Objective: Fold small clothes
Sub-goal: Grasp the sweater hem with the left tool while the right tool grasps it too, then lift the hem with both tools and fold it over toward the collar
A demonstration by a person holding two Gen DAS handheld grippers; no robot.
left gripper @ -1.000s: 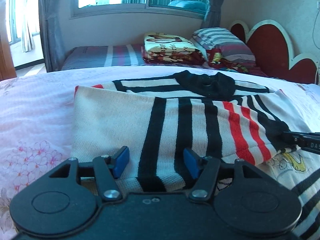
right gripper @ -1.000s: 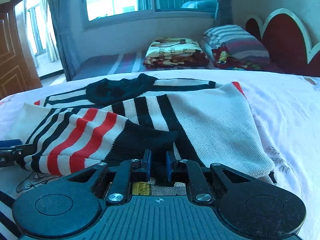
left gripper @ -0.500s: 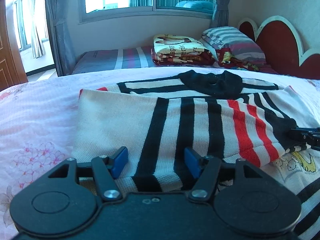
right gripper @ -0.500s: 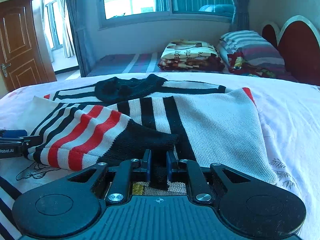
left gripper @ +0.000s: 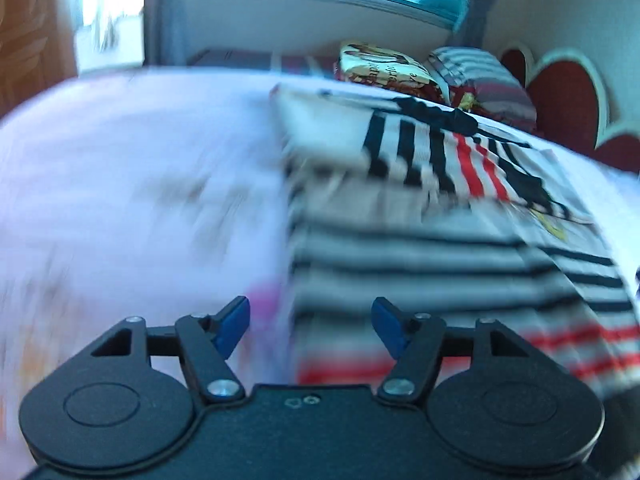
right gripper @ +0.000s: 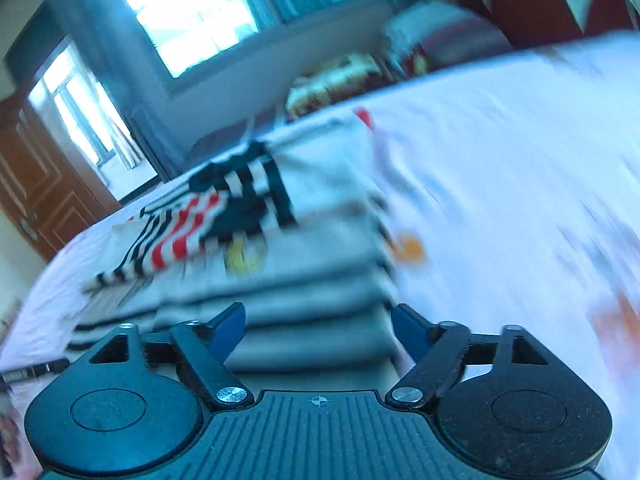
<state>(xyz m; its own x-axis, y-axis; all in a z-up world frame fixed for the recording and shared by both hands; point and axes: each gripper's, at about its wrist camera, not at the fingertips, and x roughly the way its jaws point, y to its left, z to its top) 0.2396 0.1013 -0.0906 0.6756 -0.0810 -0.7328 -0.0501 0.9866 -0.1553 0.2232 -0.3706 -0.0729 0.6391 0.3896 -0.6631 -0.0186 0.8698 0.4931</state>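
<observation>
Both views are smeared with motion blur. The left gripper (left gripper: 310, 326) has its blue-padded jaws spread apart with nothing pinched between them; beneath the gap lie the near edge of the striped sweater (left gripper: 420, 152) and the pink bedsheet (left gripper: 140, 184). The right gripper (right gripper: 316, 330) has just been opening its jaws, which now stand wide with no cloth caught between the pads; only the pale lower part of the garment shows under the gap. The sweater lies spread on the bed, its cream body crossed by black stripes, with the black-and-red striped sleeves folded inward over the chest, near a yellow cartoon print (right gripper: 246, 256). In the left view it fills the right half of the bed; in the right view it sits to the left of centre, with bare floral sheet to the right. Behind the bed are a folded patterned blanket (left gripper: 384, 66), a striped pillow (left gripper: 480, 76), a red headboard (left gripper: 568, 100), a window (right gripper: 188, 12) and a wooden door (right gripper: 36, 184).
</observation>
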